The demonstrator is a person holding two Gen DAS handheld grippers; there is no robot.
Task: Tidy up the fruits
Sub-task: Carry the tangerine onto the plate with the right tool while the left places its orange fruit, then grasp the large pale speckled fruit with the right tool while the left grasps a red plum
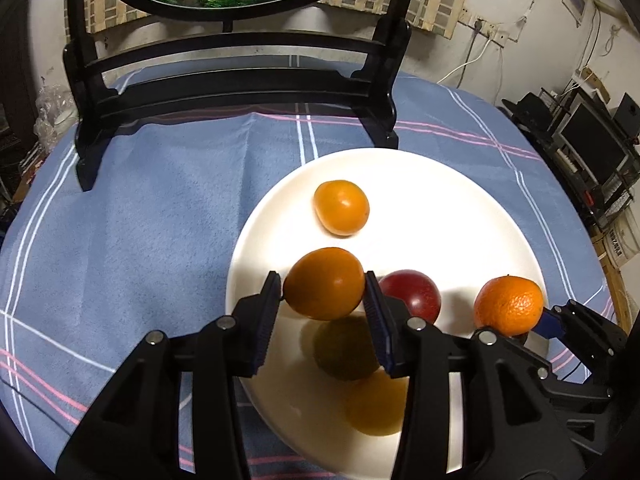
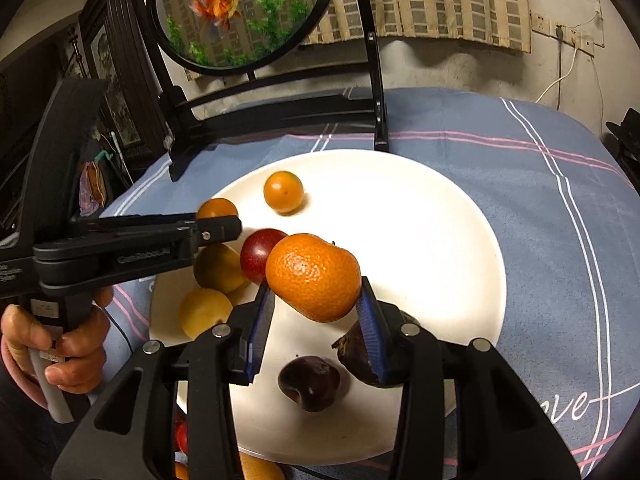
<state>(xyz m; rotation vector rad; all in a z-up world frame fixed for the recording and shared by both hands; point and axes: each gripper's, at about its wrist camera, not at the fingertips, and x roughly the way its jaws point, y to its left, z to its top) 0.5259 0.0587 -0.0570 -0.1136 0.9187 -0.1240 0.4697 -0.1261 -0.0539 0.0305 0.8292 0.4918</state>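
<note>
A white plate [image 1: 440, 200] lies on the blue cloth. My left gripper [image 1: 322, 276] brackets a smooth orange fruit [image 1: 324, 292] at its tips. The right pad touches the fruit and a thin gap shows at the left pad. My right gripper [image 2: 315, 284] is shut on a dimpled mandarin [image 2: 312, 272] and holds it above the plate [image 2: 420, 220]. On the plate lie another smooth orange fruit [image 2: 283, 192], a red plum [image 2: 258, 256], two yellow fruits [image 2: 218, 268] and two dark fruits [image 2: 310, 382]. The left gripper [image 2: 224, 224] reaches in from the left.
A black wooden stand [image 1: 240, 92] with a round goldfish picture [image 2: 240, 12] stands behind the plate. The checked tablecloth [image 1: 140, 240] spreads to the left. A person's hand [image 2: 68, 344] holds the left gripper's handle. More fruit [image 2: 256, 468] lies by the plate's near edge.
</note>
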